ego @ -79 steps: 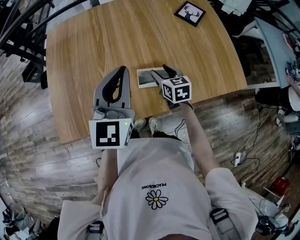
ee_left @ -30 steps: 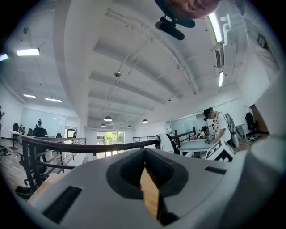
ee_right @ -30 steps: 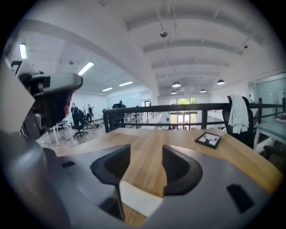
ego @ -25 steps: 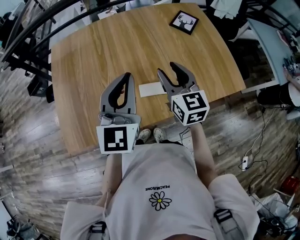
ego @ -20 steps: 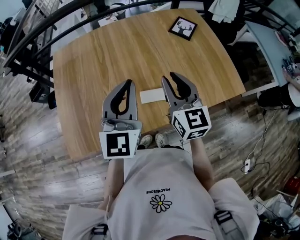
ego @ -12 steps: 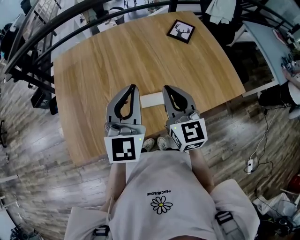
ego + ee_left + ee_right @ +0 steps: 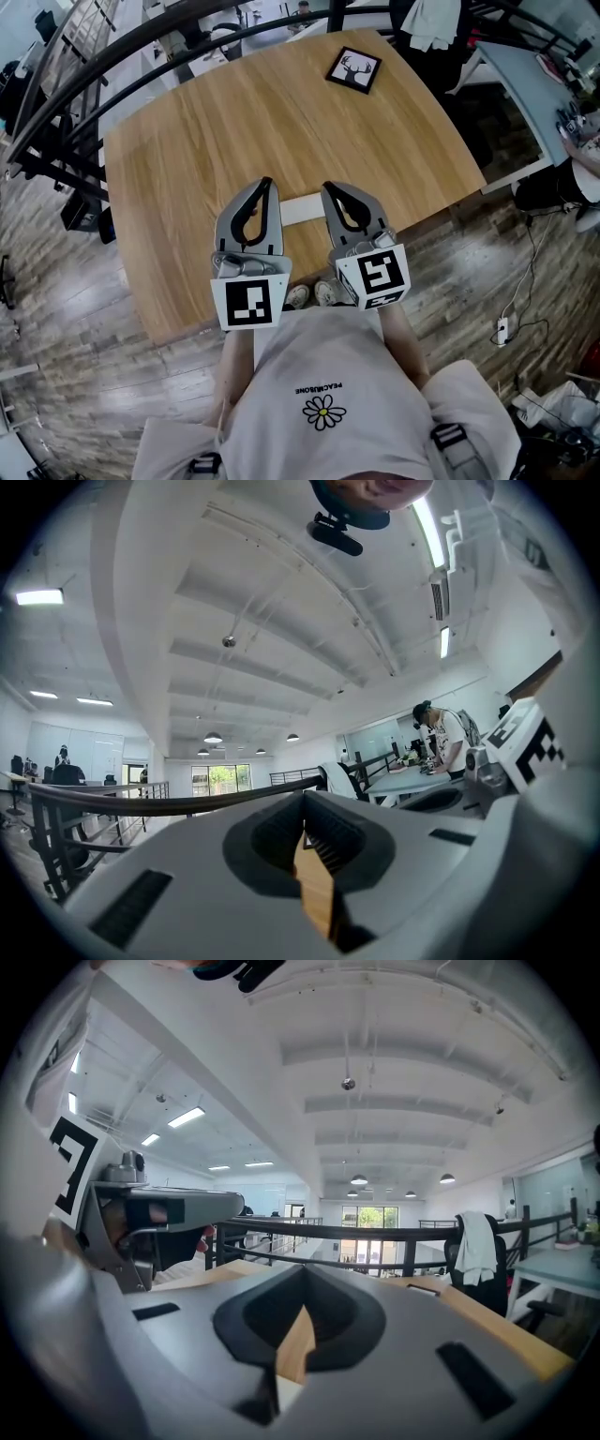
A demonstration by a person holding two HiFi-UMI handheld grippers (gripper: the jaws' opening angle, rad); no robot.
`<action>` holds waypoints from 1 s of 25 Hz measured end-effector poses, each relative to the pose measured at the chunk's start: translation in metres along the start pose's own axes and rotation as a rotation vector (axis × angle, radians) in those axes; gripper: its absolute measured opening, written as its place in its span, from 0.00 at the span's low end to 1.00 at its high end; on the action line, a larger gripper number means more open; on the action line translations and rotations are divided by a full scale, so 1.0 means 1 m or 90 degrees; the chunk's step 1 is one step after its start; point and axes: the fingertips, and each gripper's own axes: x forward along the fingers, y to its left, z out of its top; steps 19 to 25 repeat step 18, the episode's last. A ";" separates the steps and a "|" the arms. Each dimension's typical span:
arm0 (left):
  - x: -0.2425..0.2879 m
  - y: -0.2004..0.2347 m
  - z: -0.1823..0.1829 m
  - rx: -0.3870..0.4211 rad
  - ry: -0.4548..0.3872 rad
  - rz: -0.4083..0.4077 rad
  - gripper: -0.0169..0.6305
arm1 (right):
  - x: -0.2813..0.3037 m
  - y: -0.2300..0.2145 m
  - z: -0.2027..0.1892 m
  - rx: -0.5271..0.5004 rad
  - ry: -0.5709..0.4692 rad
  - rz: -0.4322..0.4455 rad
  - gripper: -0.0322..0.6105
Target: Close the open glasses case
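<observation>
Head view: the case (image 7: pixel 302 208) lies flat at frame centre on the table (image 7: pixel 187 141), lid down I judge. So I hold the left gripper (image 7: pixel 266 184) and right gripper (image 7: pixel 327 188) flanking it, off it.

Left gripper view: jaws pressed together, empty.

Right gripper view: likewise closed on nothing.

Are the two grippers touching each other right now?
Apart. The head view shows the glasses case and a strip of table between the left gripper and the right gripper.
</observation>
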 end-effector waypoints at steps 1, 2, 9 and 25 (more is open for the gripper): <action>0.001 0.000 0.001 -0.001 -0.001 -0.001 0.05 | 0.000 -0.002 0.001 -0.001 -0.001 -0.003 0.06; 0.002 -0.001 0.002 -0.002 -0.004 -0.003 0.05 | 0.000 -0.005 0.003 -0.003 -0.002 -0.006 0.06; 0.003 -0.001 0.000 -0.007 -0.004 -0.011 0.05 | -0.002 -0.010 0.004 -0.016 0.000 -0.022 0.06; 0.005 -0.003 -0.005 -0.010 -0.001 -0.012 0.05 | -0.004 -0.014 -0.001 -0.024 0.010 -0.023 0.06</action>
